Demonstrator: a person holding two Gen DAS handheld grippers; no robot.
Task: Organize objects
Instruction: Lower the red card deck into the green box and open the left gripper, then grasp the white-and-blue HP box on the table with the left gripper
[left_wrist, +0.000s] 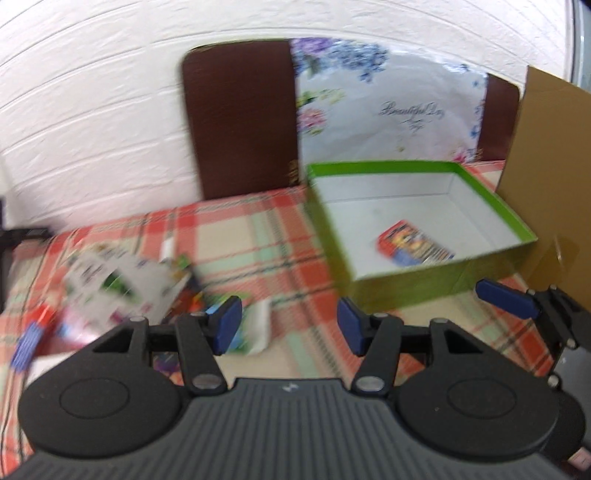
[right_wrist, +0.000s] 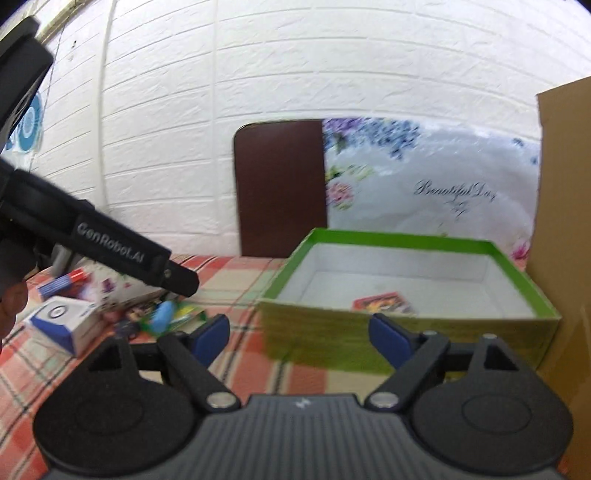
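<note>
Clutter (left_wrist: 122, 284) lies at ten o'clock of the nearer left tool (left_wrist: 290, 326); both tools spread, empty.

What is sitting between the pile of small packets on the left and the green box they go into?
Nothing visible. Between the pile of packets and the green box lies only bare checked tablecloth. The box is open-topped with one packet inside. Both the left gripper and right gripper are open and empty.
</note>
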